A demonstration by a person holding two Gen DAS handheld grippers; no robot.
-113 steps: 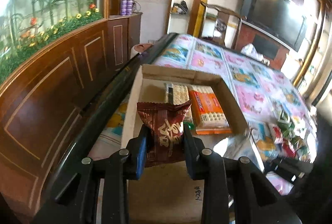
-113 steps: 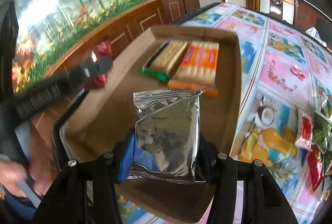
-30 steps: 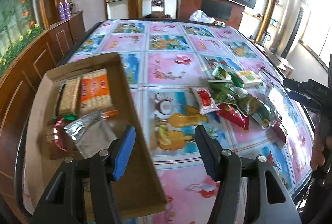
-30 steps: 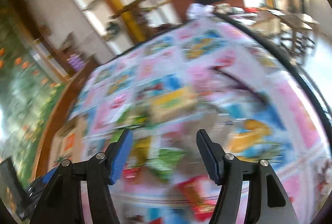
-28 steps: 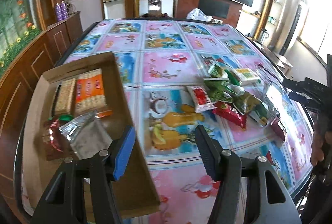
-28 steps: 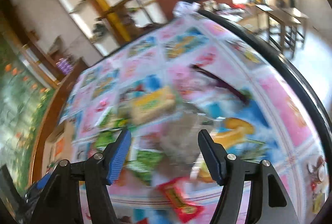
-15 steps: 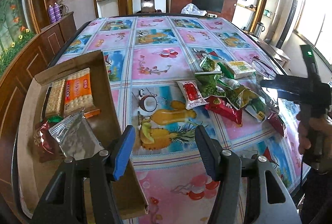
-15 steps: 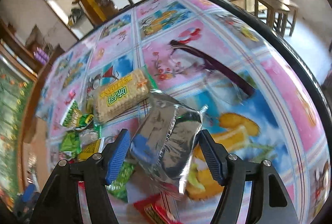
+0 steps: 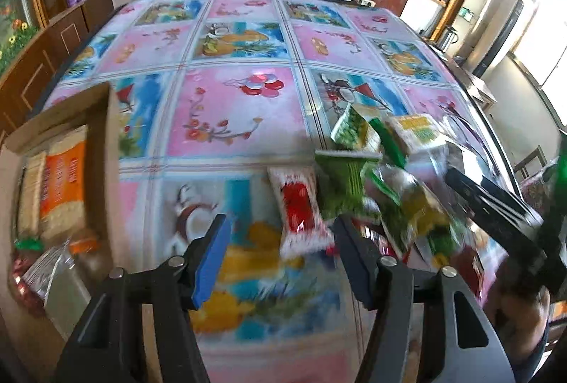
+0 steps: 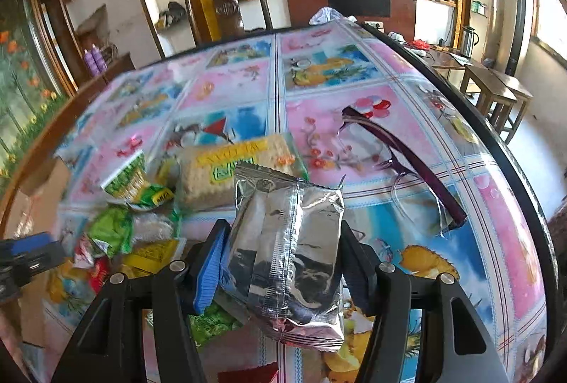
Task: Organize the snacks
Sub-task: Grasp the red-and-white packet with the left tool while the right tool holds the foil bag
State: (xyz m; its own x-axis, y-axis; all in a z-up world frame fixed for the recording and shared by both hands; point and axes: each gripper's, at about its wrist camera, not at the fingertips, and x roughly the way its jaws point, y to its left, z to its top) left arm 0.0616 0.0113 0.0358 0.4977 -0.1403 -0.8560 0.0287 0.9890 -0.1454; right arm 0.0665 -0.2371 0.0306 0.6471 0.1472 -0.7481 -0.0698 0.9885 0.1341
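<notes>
We are holding a silver foil packet [image 10: 283,241] in our right gripper [image 10: 280,262] — its fingers are pressing both sides of the packet, lifted above the snack pile [image 10: 141,223] on the table [image 10: 354,135]. Our left gripper [image 9: 280,259] is hanging with its fingers spread apart and nothing between them, over a red-and-white packet [image 9: 297,209] at the pile's edge. The cardboard box [image 9: 102,170] is sitting at the left — an orange cracker pack [image 9: 63,181] is lying inside it.

The left gripper [image 9: 280,253] is held with jaws wide apart at the lower middle. The right gripper [image 10: 280,259] is closed around a silver packet [image 10: 283,255].
</notes>
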